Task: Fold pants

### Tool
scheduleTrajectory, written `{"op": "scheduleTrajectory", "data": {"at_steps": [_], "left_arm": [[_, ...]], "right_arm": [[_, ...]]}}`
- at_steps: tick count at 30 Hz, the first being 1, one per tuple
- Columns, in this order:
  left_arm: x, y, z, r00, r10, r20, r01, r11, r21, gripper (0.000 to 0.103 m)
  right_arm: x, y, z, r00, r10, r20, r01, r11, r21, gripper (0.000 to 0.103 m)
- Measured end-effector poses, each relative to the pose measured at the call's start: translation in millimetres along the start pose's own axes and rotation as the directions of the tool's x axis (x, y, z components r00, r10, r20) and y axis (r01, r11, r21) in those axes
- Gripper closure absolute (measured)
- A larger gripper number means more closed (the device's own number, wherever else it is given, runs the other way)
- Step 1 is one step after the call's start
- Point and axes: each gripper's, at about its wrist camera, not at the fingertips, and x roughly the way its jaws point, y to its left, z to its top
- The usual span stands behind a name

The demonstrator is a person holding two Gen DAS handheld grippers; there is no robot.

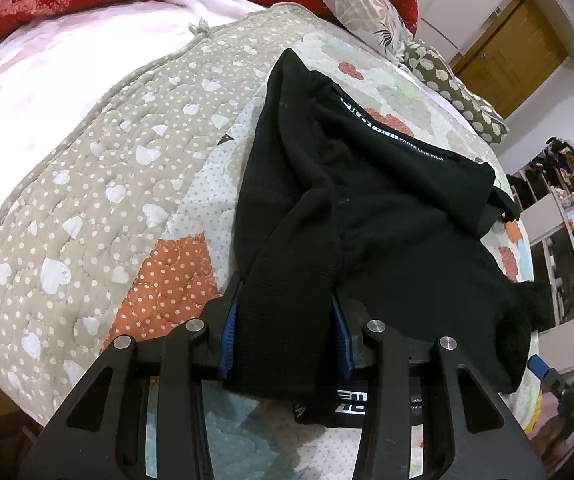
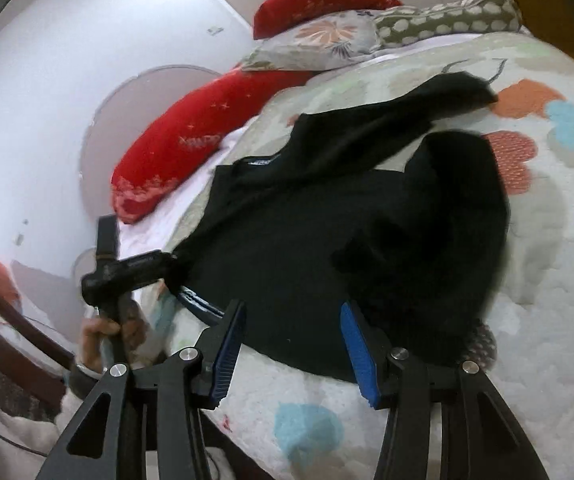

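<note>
1. Left gripper (image 1: pixel 285 320): its blue-padded fingers (image 1: pixel 229 338) are pinching a bunched fold of the black pants (image 1: pixel 351 200), the fabric filling the gap between them.
2. Right gripper (image 2: pixel 293 340): fingers (image 2: pixel 361 354) spread wide with nothing between them, sitting just at the near edge of the pants.
3. The pants are lying crumpled on the bed, on a quilt (image 1: pixel 99 184) with hearts and polka dots. Waistband with white lettering is on the far side in the left wrist view.
4. Further out there are red pillows (image 2: pixel 183 148) and a floral pillow (image 2: pixel 319 44) at the head of the bed, plus a wooden door (image 1: pixel 511 56) past it.
</note>
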Motion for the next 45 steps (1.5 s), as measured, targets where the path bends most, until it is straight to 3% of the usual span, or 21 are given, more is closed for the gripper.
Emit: {"op": "scheduleTrajectory", "data": {"at_steps": [5, 8, 11, 14, 16, 18, 19, 20, 22, 24, 26, 28, 30, 31, 34, 35, 36, 37, 38, 43, 45], "left_arm": [[4.1, 3.4, -0.9, 1.0, -0.011, -0.001, 0.011, 1.0, -0.012, 0.064], [4.2, 3.6, -2.4, 1.0, -0.009, 0.006, 0.009, 1.0, -0.017, 0.064], [3.8, 3.1, -2.9, 1.0, -0.01, 0.003, 0.01, 1.0, -0.027, 0.064], [3.7, 2.9, -2.4, 1.0, -0.005, 0.004, 0.005, 1.0, -0.025, 0.064], [3.4, 1.3, -3.4, 1.0, 0.004, 0.01, -0.004, 1.0, -0.016, 0.064], [3.3, 1.1, -4.3, 1.0, 0.008, 0.016, -0.007, 1.0, -0.018, 0.064], [3.4, 0.7, -4.9, 1.0, 0.01, 0.017, -0.009, 1.0, -0.02, 0.064], [3.1, 0.0, -5.3, 1.0, 0.012, 0.017, -0.012, 1.0, -0.019, 0.064], [1.9, -2.6, -5.9, 1.0, 0.017, 0.015, -0.017, 1.0, -0.013, 0.064], [0.2, -2.2, -5.5, 1.0, 0.015, 0.014, -0.015, 1.0, -0.007, 0.064], [-1.3, -1.7, -6.2, 1.0, 0.009, 0.013, -0.009, 1.0, -0.02, 0.064], [-2.9, -1.2, -7.7, 1.0, 0.006, 0.017, -0.006, 1.0, -0.025, 0.064], [-3.9, -1.3, -9.0, 1.0, 0.006, 0.021, -0.005, 1.0, -0.026, 0.064], [-4.3, -0.9, -9.6, 1.0, 0.002, 0.02, -0.001, 1.0, -0.031, 0.064], [-7.8, 5.6, -10.1, 1.0, -0.028, 0.008, 0.028, 0.995, -0.093, 0.061], [-10.4, 7.1, -10.9, 0.999, -0.042, 0.008, 0.042, 0.992, -0.116, 0.058], [-15.2, 10.9, -12.3, 0.998, -0.064, 0.015, 0.066, 0.987, -0.146, 0.054], [-18.9, 11.1, -13.9, 0.997, -0.075, 0.024, 0.078, 0.983, -0.164, 0.043], [-24.2, 13.6, -16.3, 0.995, -0.09, 0.039, 0.095, 0.978, -0.186, 0.032], [-33.8, 15.8, -26.7, 0.992, -0.109, 0.065, 0.121, 0.968, -0.221, 0.027], [-26.9, 15.2, -30.1, 0.993, -0.109, 0.056, 0.119, 0.963, -0.243, 0.027]], "right_arm": [[-51.1, -50.0, 5.6, 0.979, -0.145, 0.146, 0.117, 0.976, 0.183, 0.051], [-48.7, -55.1, 14.3, 0.972, -0.187, 0.139, 0.156, 0.966, 0.208, 0.051], [-21.8, -28.9, 20.0, 0.975, -0.197, 0.106, 0.187, 0.977, 0.104, 0.051], [26.0, 10.7, 16.3, 0.966, -0.255, 0.038, 0.258, 0.962, -0.094, 0.051], [50.9, 16.9, 9.8, 0.946, -0.323, 0.018, 0.32, 0.928, -0.192, 0.05], [80.3, 12.8, 9.7, 0.894, -0.447, 0.03, 0.438, 0.858, -0.269, 0.05], [87.1, 7.3, 10.5, 0.887, -0.461, 0.032, 0.451, 0.849, -0.276, 0.056], [88.6, -1.0, 12.5, 0.892, -0.452, 0.033, 0.443, 0.856, -0.266, 0.068], [69.8, -16.4, 19.6, 0.927, -0.373, 0.023, 0.372, 0.914, -0.164, 0.09], [32.9, -29.7, 23.9, 0.954, -0.286, 0.084, 0.291, 0.955, -0.054, 0.09], [-12.4, -42.8, 21.4, 0.943, -0.296, 0.154, 0.297, 0.955, 0.021, 0.09], [-52.6, -58.0, 11.7, 0.917, -0.344, 0.201, 0.332, 0.939, 0.094, 0.09], [-76.5, -84.7, -5.6, 0.896, -0.41, 0.17, 0.38, 0.906, 0.185, 0.09], [-81.3, -94.6, -13.9, 0.898, -0.413, 0.153, 0.378, 0.901, 0.215, 0.09], [-85.0, -125.6, -35.3, 0.923, -0.371, 0.098, 0.315, 0.878, 0.36, 0.087], [-85.8, -131.3, -40.2, 0.935, -0.34, 0.1, 0.277, 0.878, 0.389, 0.08], [-87.7, -134.8, -45.5, 0.944, -0.304, 0.131, 0.228, 0.885, 0.407, 0.073], [-88.9, -135.8, -48.3, 0.945, -0.293, 0.147, 0.211, 0.887, 0.412, 0.05], [-90.0, -136.9, -50.7, 0.945, -0.282, 0.167, 0.191, 0.887, 0.42, 0.04], [-80.2, -135.1, -46.3, 0.935, -0.302, 0.185, 0.195, 0.875, 0.443, 0.04], [-72.4, -133.4, -41.6, 0.932, -0.296, 0.207, 0.193, 0.892, 0.408, 0.043]]}}
